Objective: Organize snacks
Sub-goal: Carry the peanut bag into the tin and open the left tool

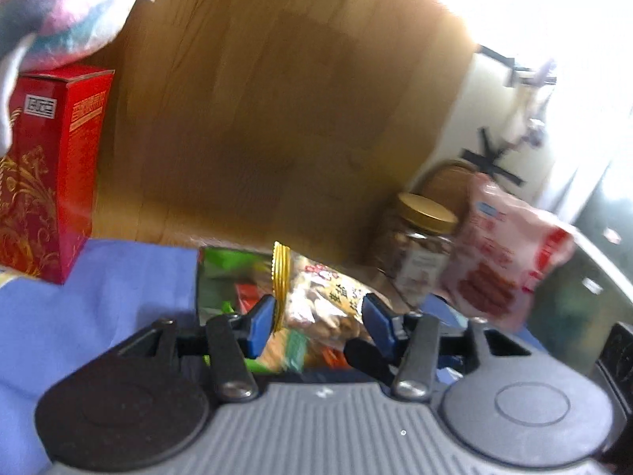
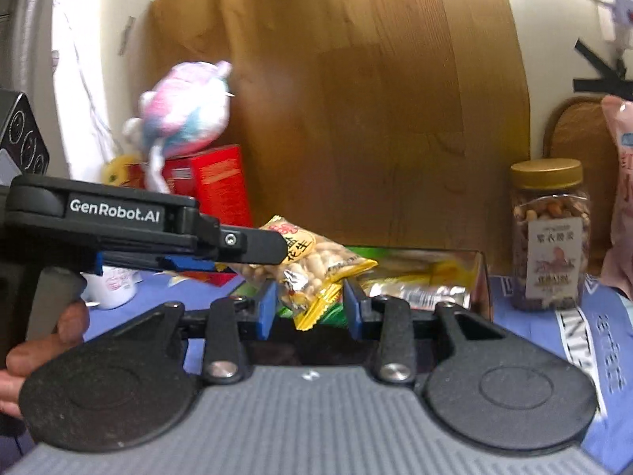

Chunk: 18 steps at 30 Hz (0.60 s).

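Observation:
A yellow bag of peanuts (image 2: 316, 265) hangs over a dark tray (image 2: 480, 277) of snack packets. My left gripper (image 1: 318, 316) is shut on the peanut bag (image 1: 316, 297); it shows from the side in the right wrist view (image 2: 273, 249), reaching in from the left. My right gripper (image 2: 310, 304) is open, its blue pads either side of the bag's lower end without closing on it. The tray's packets (image 1: 221, 277) lie below the bag.
A peanut jar with gold lid (image 2: 548, 233) and a pink snack bag (image 1: 502, 253) stand right of the tray. A red box (image 1: 51, 166) with a plush toy (image 2: 186, 111) on it stands left. A wooden board (image 2: 356, 99) is behind. A white cup (image 2: 114, 285) sits left.

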### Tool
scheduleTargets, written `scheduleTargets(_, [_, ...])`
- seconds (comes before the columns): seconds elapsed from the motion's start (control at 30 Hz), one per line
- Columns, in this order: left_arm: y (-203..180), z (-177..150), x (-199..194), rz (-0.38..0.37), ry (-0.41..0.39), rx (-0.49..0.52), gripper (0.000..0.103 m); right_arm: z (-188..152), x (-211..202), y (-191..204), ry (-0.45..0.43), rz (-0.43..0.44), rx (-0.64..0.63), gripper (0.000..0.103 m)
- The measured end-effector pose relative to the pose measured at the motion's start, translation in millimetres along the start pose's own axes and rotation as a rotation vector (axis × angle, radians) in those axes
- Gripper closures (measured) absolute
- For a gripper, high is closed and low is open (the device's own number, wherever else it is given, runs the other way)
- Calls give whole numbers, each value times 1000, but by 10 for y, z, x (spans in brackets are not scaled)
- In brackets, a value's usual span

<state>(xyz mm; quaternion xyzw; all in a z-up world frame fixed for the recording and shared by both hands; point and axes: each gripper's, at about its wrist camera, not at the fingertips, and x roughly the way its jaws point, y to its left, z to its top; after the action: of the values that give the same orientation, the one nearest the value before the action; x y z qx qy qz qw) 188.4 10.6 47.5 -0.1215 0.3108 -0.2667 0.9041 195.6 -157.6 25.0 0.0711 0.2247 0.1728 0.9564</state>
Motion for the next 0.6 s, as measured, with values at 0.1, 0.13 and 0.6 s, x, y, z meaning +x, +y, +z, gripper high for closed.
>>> scheduleTargets(0.1, [57, 31, 256, 125, 14, 31, 48, -8, 304, -66, 43, -5, 12, 57])
scheduleTargets(0.13, [87, 18, 271, 134, 22, 20, 48, -19, 364, -114, 55, -8, 34, 57])
scheduleTargets(0.6, [231, -816, -223, -20, 170, 30, 51, -1029, -799, -618, 207, 170, 634, 56])
